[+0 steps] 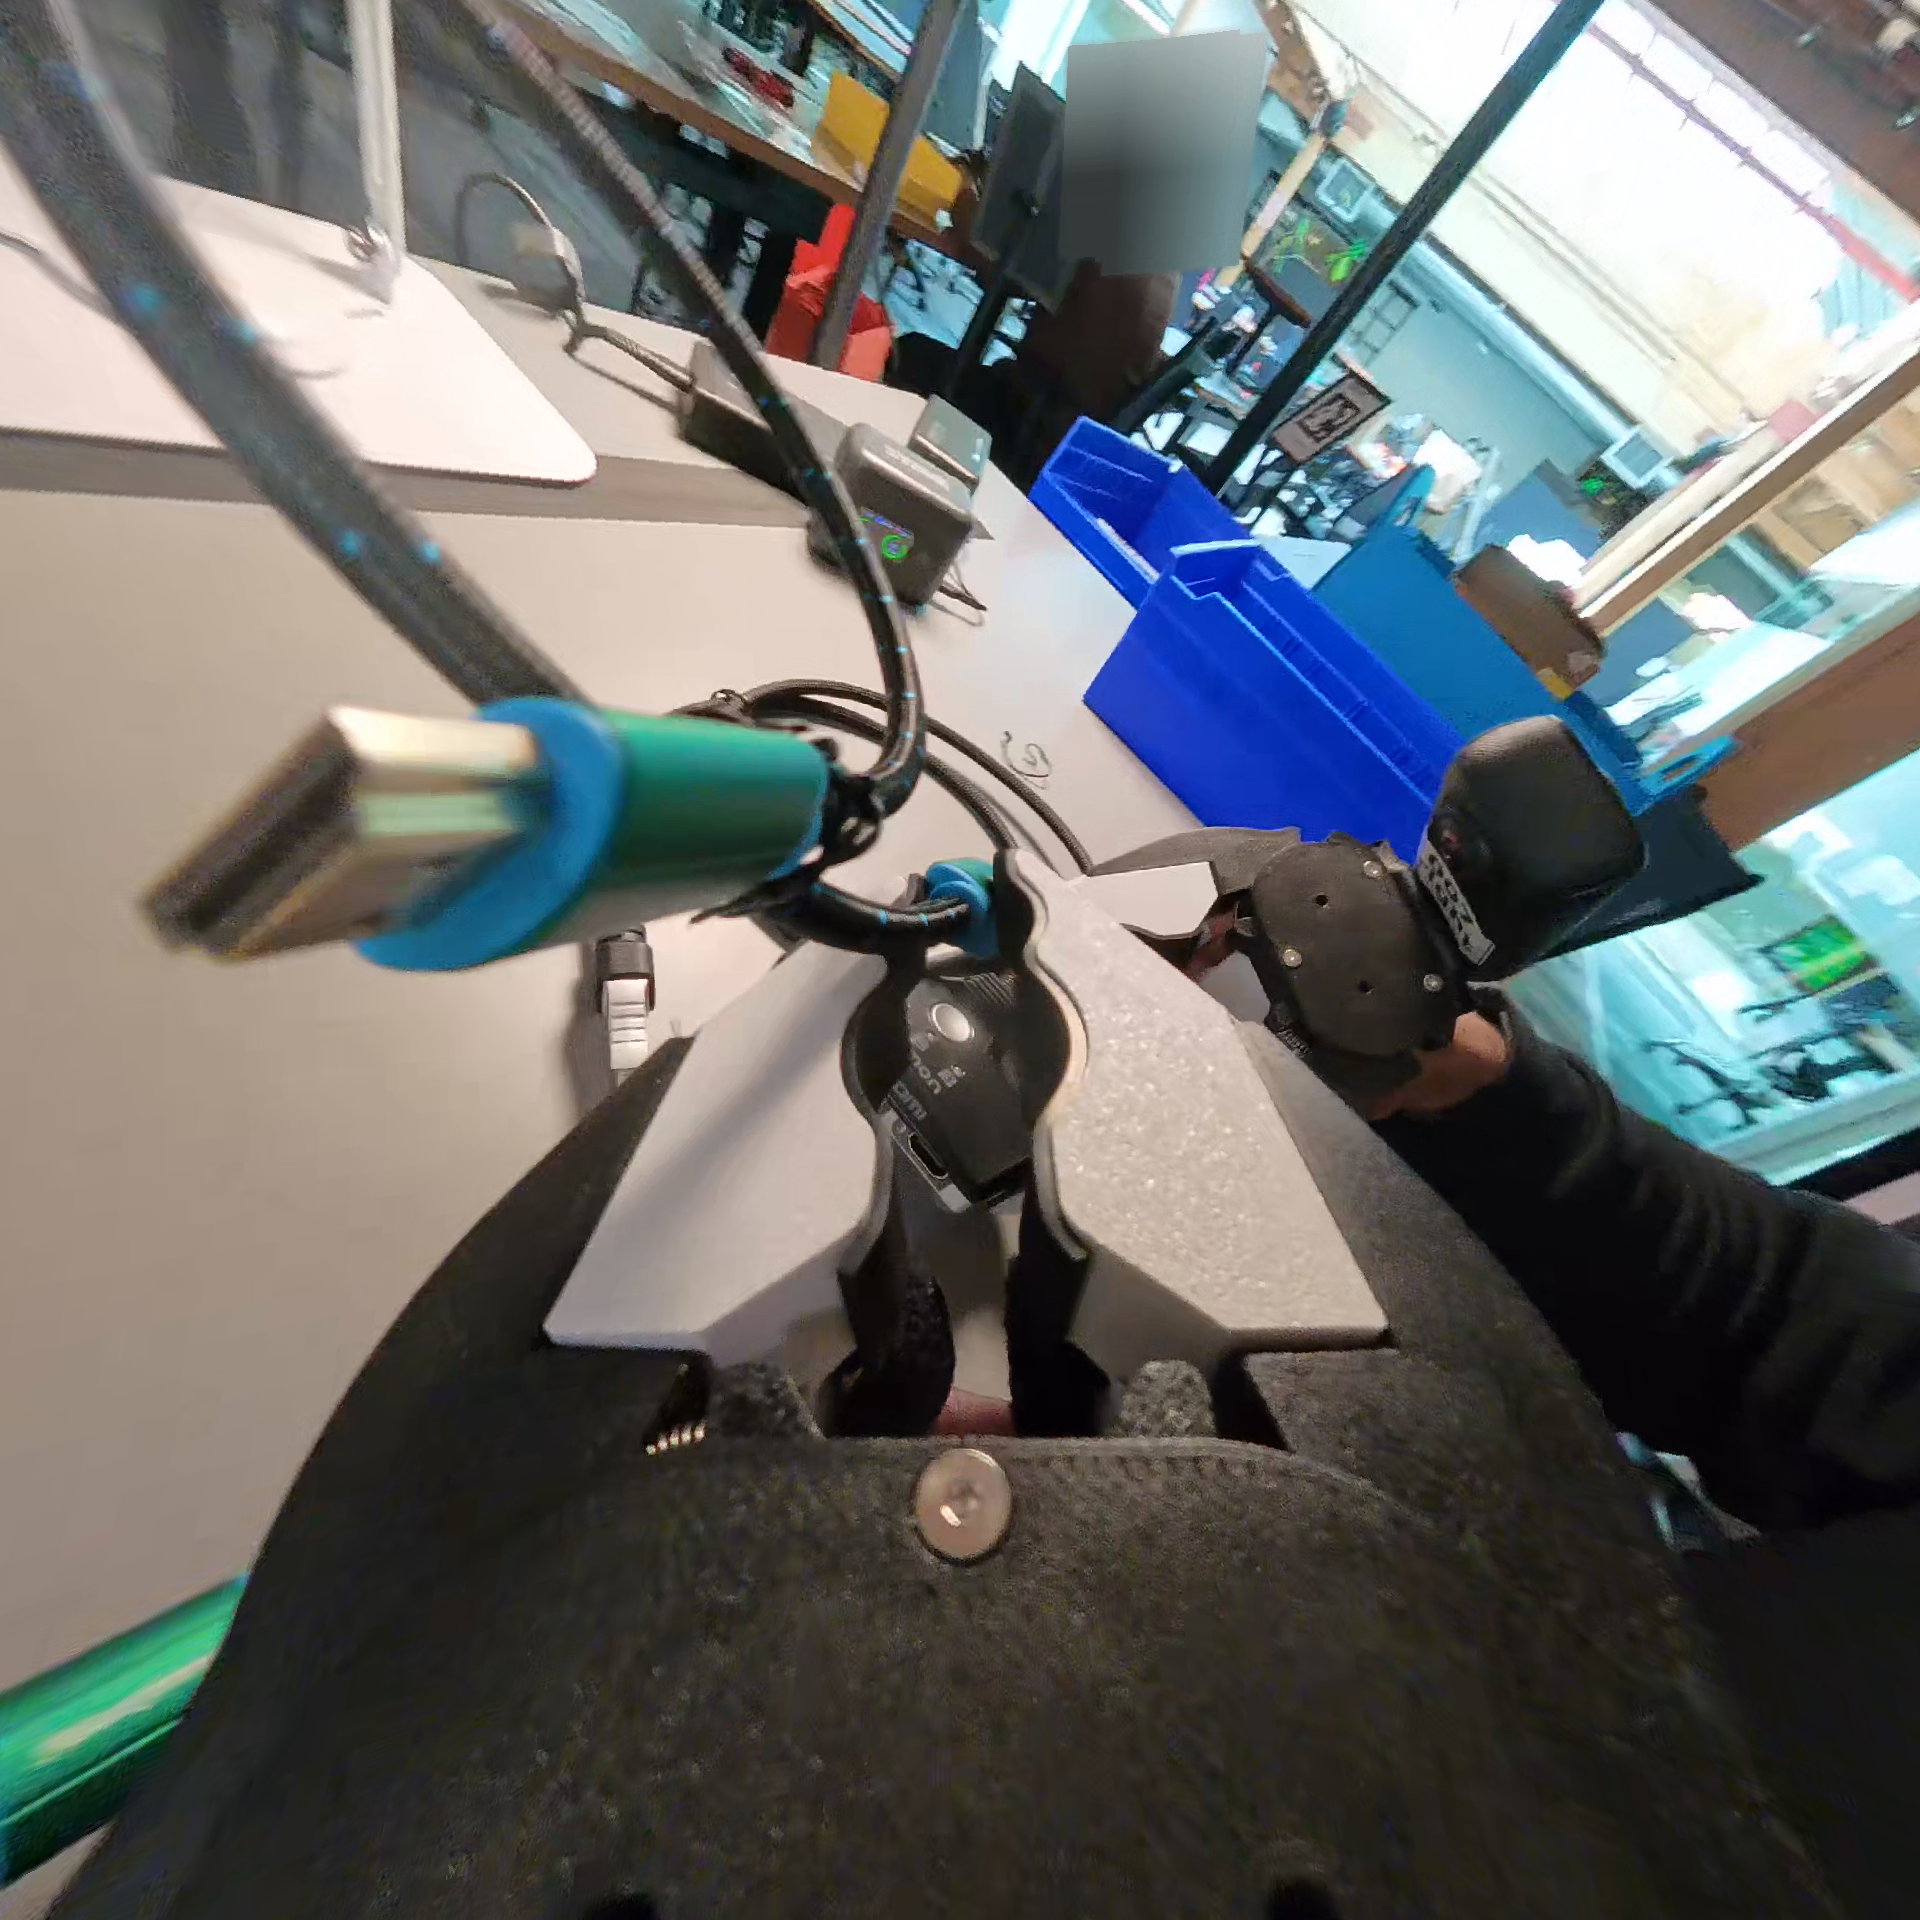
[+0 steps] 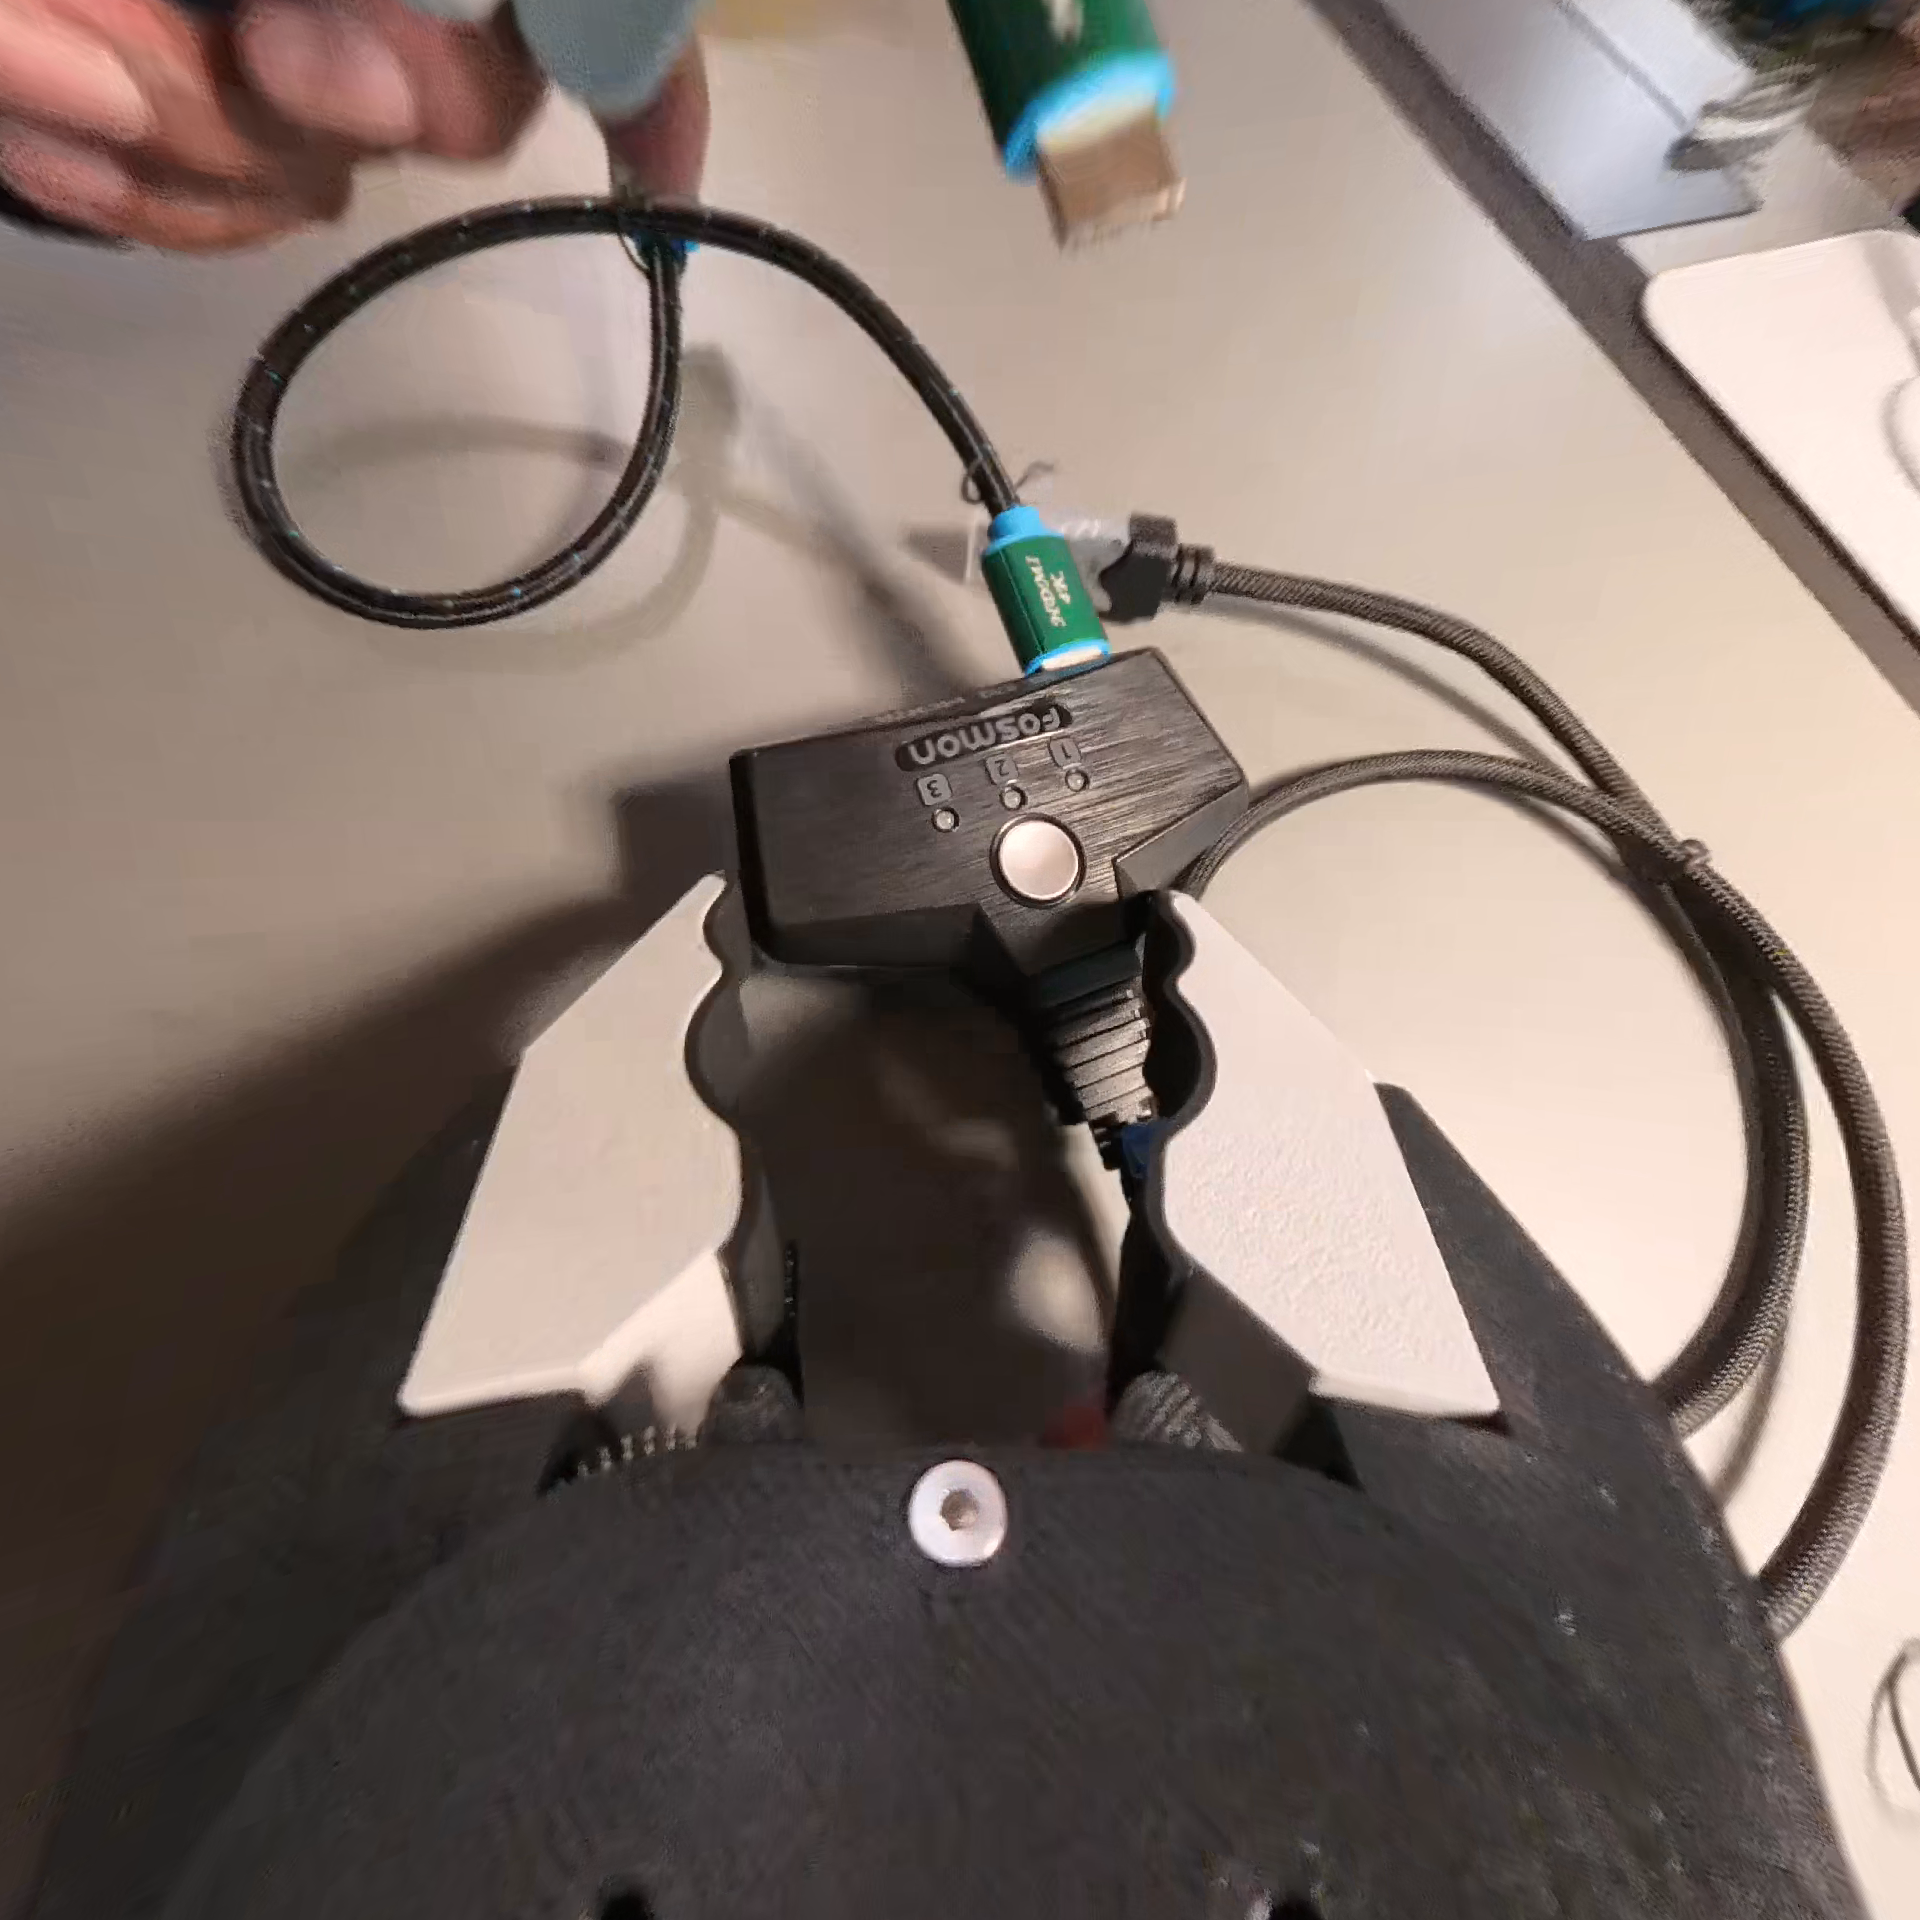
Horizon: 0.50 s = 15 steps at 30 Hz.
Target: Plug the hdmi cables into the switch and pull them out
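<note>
The black HDMI switch (image 2: 987, 810) lies on the grey table. My right gripper (image 2: 945, 914) is closed around its rear end, with the pigtail's strain relief against the right finger (image 2: 1247, 1091). One green HDMI plug (image 2: 1049, 613) sits in a port on the switch's far side. Its black braided cable (image 2: 312, 540) loops left. My left gripper (image 1: 1003, 883) is shut on this cable at its blue tie, above the switch (image 1: 956, 1070). A free green plug (image 1: 436, 831) dangles from it, also shown in the right wrist view (image 2: 1091, 135). The right gripper (image 1: 1143, 883) shows at the right.
A white monitor base (image 1: 312, 343) stands at the back left and shows in the right wrist view (image 2: 1818, 416). Blue bins (image 1: 1278, 707) sit on the right. A black adapter box (image 1: 904, 520) and a white plug (image 1: 623, 997) lie on the table. The pigtail cable (image 2: 1766, 1039) loops right. The tips of one gripper are about 11 cm away from the tips of the other.
</note>
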Available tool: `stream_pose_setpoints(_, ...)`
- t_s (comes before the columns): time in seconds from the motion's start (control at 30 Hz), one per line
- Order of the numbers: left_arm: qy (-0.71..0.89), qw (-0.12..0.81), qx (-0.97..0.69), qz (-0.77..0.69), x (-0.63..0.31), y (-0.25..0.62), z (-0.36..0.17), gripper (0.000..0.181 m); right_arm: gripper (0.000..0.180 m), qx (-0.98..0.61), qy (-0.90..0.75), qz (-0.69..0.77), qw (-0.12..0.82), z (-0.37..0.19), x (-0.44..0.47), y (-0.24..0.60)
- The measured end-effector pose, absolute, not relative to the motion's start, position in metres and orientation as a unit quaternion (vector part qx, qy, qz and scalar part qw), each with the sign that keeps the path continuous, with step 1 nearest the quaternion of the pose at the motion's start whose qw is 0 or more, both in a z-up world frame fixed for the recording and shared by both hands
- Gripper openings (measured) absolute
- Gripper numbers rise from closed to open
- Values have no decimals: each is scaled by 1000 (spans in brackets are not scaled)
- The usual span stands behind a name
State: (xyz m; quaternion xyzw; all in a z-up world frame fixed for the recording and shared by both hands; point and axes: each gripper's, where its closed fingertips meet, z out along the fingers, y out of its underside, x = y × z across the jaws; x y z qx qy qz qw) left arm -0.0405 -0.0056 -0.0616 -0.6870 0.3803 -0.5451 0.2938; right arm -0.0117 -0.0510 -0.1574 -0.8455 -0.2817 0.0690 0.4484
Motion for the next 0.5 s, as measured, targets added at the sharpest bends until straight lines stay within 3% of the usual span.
stream_pose_setpoints(0.5, 367, 227, -696, -574, -29, -19, -110, 14, 78, -824, -241, 84, 505, -137, 10, -51)
